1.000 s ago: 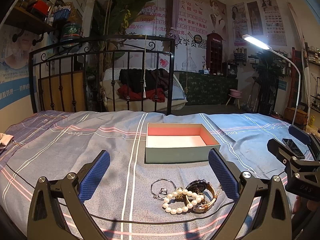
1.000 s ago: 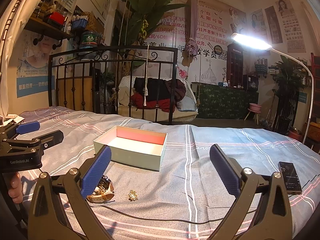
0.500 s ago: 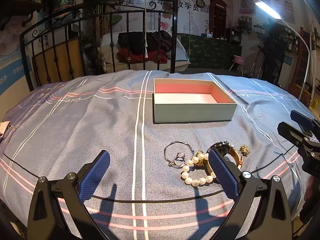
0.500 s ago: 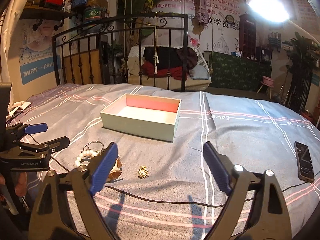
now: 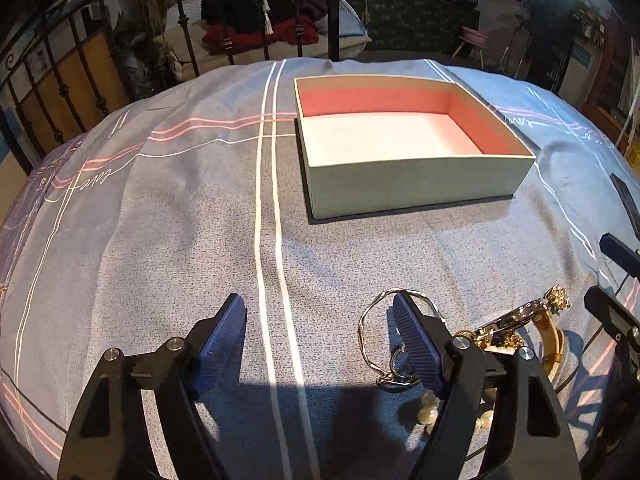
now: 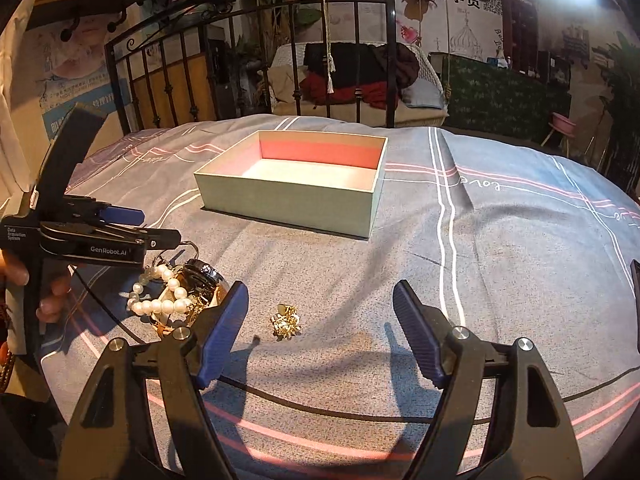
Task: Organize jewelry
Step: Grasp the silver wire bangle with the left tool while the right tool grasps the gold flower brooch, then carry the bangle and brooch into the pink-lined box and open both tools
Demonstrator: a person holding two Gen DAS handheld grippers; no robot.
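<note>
Left gripper (image 5: 318, 336): fingers parted wide, holding nothing, low over the bedspread (image 5: 160, 220). Its right finger (image 5: 416, 344) lay across the silver bangle (image 5: 370, 332) at 3 o'clock of the gap; nothing sat between the pads.

Right gripper (image 6: 320, 324): fingers likewise spread wide and empty. Gold brooch (image 6: 286, 320) lay loose on the cloth inside the gap, nearer the left finger, touching neither.

Outward: at 9 o'clock of the right gripper, the jewelry heap, with a pearl bracelet (image 6: 160, 296) draped against a dark-faced watch (image 6: 200, 276) and the left gripper over it. Open gift box (image 6: 296, 184) at 12 o'clock of both grippers, well apart from the heap, showing nothing inside it. A dark phone (image 5: 626, 200) at the right edge, about 2 o'clock in the left view.

Risks, as judged: pieces in the heap overlap, so closing on one could drag the pearls or bangle along and drop them short of the box. The brooch is small and flat on soft cloth; fingers may pinch fabric or flick it away. The two grippers work close together and could knock each other.

Hard to make out: the left finger hid most of the heap in the left view; only two or three pearls showed. A small ring near the bangle was unclear. Whether bangle and pearls were tangled, I could not tell.
</note>
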